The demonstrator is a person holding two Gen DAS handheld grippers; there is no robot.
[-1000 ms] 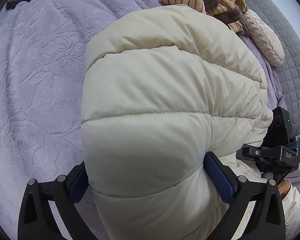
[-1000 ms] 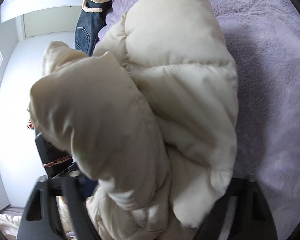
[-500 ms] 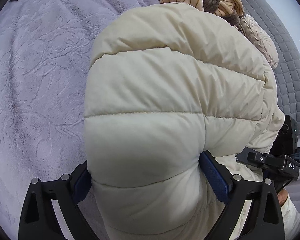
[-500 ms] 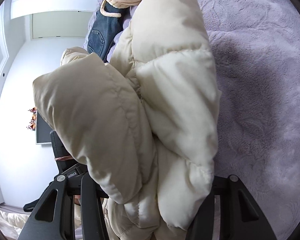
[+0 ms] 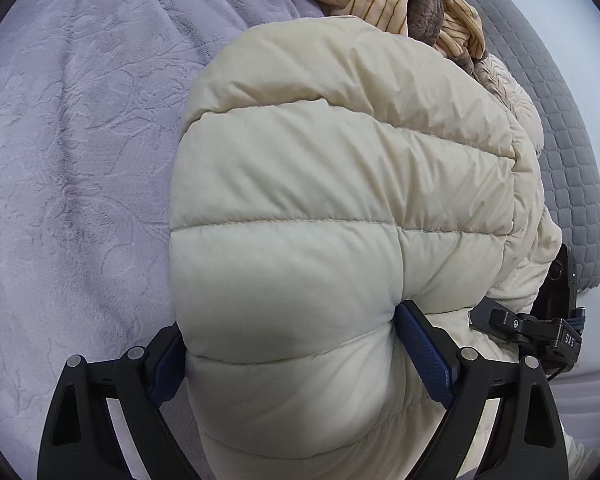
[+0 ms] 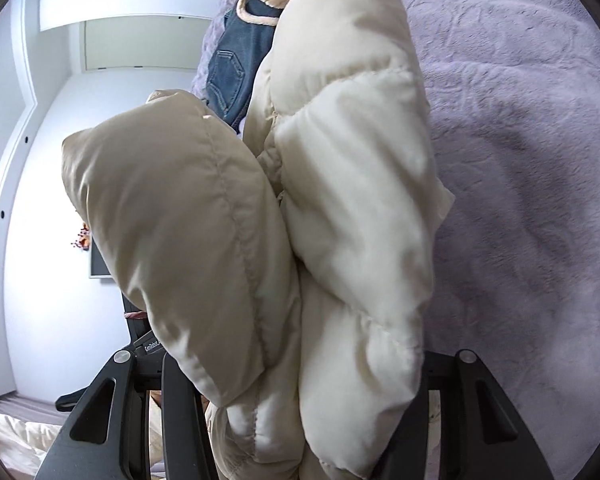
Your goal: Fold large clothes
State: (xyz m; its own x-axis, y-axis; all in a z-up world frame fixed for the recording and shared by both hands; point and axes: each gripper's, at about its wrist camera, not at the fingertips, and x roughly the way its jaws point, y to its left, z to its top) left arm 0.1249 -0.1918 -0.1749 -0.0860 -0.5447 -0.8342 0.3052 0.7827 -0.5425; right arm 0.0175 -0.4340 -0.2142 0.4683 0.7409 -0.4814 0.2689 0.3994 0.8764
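left wrist view: the cream quilted puffer jacket (image 5: 340,208) fills most of the frame, bulging up in thick padded bands over the lilac embossed plush blanket (image 5: 72,168) that covers the bed.
left hand-held gripper (image 5: 288,344): jaws stand wide, and the blue textured pads (image 5: 426,354) press into both sides of a fat fold of the jacket, denting it; it has hold of the jacket.
right wrist view: two padded lobes of the same jacket (image 6: 340,184) rise between the black fingers, one darker lobe to the left and a paler one to the right, with a seam gap between them.
right hand-held gripper (image 6: 296,392): about half open, jaws clamped on the bunched jacket, which hides the pads.
jacket position: gathered between both grippers, near side raised, far end reaching toward the blanket by the other clothes.
other clothes: a tan striped garment with brown plush trim (image 5: 396,4) and blue denim jeans (image 6: 236,68) lie at the far edge of the bed, beyond the jacket.
bed edge: a grey quilted mattress side (image 5: 560,136) shows at the right of the left wrist view.
other gripper: the right one's black body (image 5: 540,324) shows just beside the jacket's lower right edge.
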